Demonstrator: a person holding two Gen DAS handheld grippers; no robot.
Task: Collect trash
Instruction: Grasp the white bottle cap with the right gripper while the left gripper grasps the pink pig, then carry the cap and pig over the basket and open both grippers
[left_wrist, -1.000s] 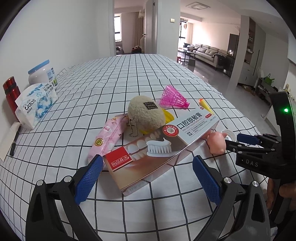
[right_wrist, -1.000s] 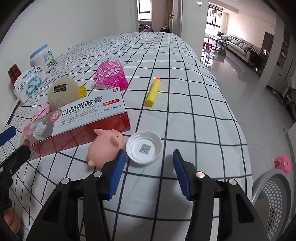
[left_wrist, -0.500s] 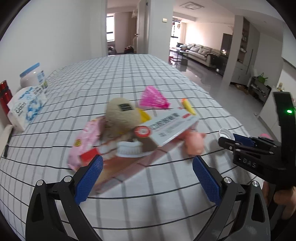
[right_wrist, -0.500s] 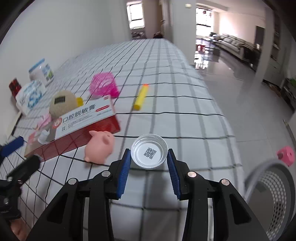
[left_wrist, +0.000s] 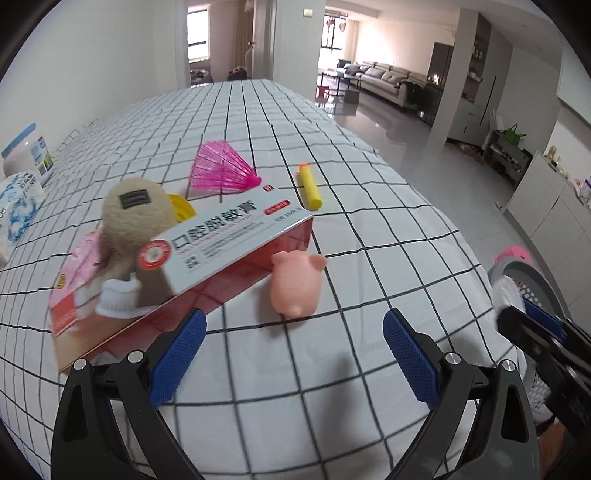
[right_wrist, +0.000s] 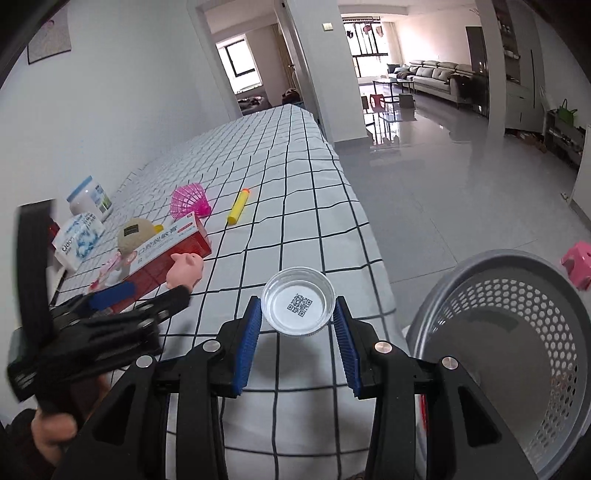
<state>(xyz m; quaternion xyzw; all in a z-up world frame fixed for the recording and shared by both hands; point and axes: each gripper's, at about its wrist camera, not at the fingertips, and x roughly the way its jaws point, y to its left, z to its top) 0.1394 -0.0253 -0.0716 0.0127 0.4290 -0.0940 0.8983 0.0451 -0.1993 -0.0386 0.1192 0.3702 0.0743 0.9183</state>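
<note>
My right gripper (right_wrist: 298, 332) is shut on a clear plastic lid (right_wrist: 298, 302) with a QR code, held above the table's right edge beside the grey perforated trash basket (right_wrist: 517, 354). My left gripper (left_wrist: 293, 350) is open and empty, hovering over the checked tablecloth (left_wrist: 332, 369) just in front of a red toothpaste box (left_wrist: 207, 258) and a pink pig toy (left_wrist: 295, 282). The right gripper shows at the right edge of the left wrist view (left_wrist: 532, 328), over the basket (left_wrist: 532, 280).
On the table lie a beige plush ball (left_wrist: 136, 214), a pink packet (left_wrist: 77, 273), a pink shuttlecock (left_wrist: 221, 171), a yellow foam dart (left_wrist: 309, 181), a tissue pack (left_wrist: 16, 206) and a white jar (left_wrist: 27, 151). A pink stool (right_wrist: 578, 264) stands on the floor.
My right gripper closed on the lid, lifted it off the table and carried it right toward the basket. My left gripper shifted right along the table's front, staying open.
</note>
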